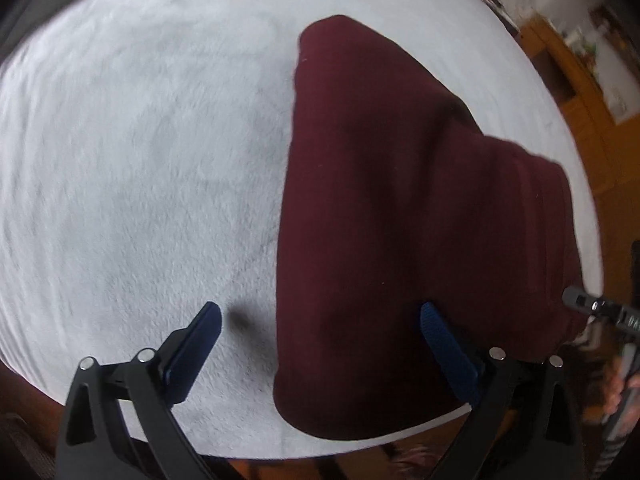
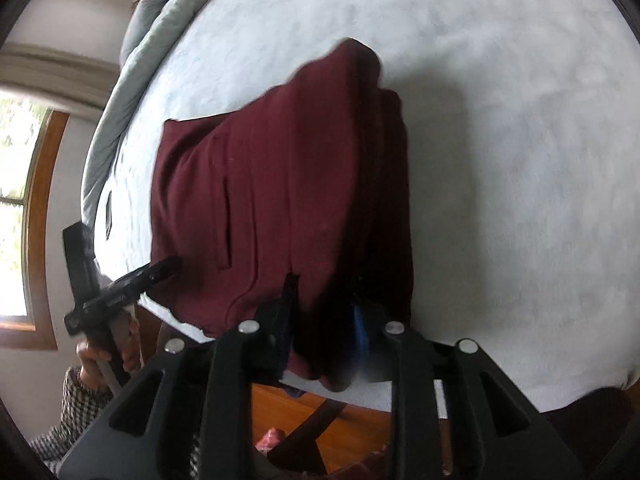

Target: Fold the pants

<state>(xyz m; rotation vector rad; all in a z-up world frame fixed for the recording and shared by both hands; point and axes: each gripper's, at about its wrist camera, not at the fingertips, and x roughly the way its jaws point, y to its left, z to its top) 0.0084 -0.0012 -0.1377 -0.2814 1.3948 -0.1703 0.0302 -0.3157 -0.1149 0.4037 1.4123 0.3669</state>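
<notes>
The maroon pants point(image 2: 280, 200) lie folded on the bed point(image 1: 120, 160); soft, limp cloth, best pinched at the near edge. The left claw point(image 1: 320, 344) is spread wide, empty; the right claw point(image 2: 324, 312) is parted, cloth between.

Soft even daylight, bright arched wood-framed window point(image 2: 20, 208) at nine o'clock blown out, motion blur throughout, strong fisheye bending with dark corners, faint shadow on white fleecy bed cover point(image 1: 140, 160) beside folded maroon pants point(image 2: 280, 200).
</notes>
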